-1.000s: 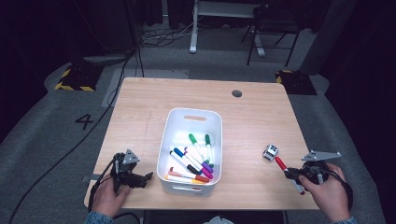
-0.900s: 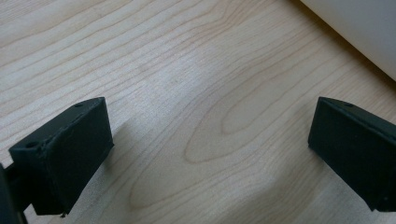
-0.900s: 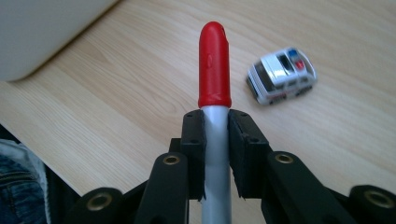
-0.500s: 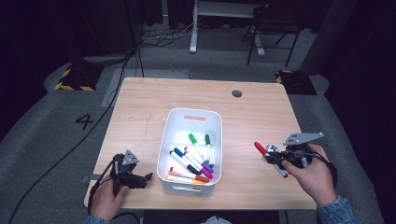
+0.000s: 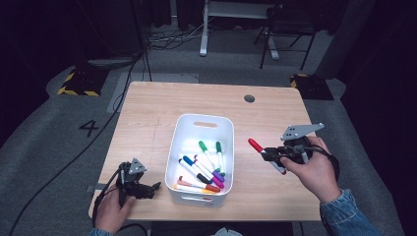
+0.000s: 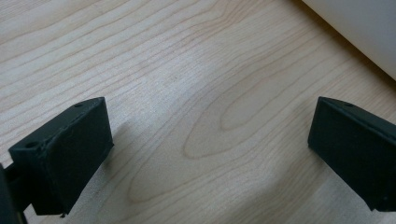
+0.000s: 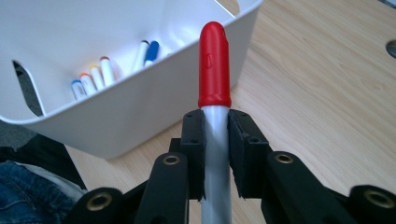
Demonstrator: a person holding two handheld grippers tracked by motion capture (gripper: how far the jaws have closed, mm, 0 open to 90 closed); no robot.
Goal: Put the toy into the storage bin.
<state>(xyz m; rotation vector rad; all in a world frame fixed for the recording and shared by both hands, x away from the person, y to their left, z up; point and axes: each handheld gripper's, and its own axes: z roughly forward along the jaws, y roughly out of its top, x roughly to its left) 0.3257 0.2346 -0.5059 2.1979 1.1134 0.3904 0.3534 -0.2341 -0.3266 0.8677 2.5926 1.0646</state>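
My right gripper (image 5: 269,153) is shut on a red-capped marker (image 5: 255,146), held above the table just right of the white bin (image 5: 226,129). In the right gripper view the marker (image 7: 215,70) stands up between the closed jaws of the right gripper (image 7: 215,135), its red cap pointing toward the bin's wall (image 7: 154,107). Several capped markers (image 5: 204,164) lie inside the bin. My left gripper (image 5: 147,189) rests low at the table's front left, open. The left gripper view shows bare wood between its spread jaws (image 6: 210,149), with the bin's wall (image 6: 359,32) at the top right.
The wooden table (image 5: 162,108) has a round cable grommet (image 5: 249,98) near its far right edge. A dark floor with cables, a chair base and a desk leg lies beyond the table.
My right gripper picked the red marker up off the table's right side and carried it left and up toward the bin. The left gripper stayed where it was.
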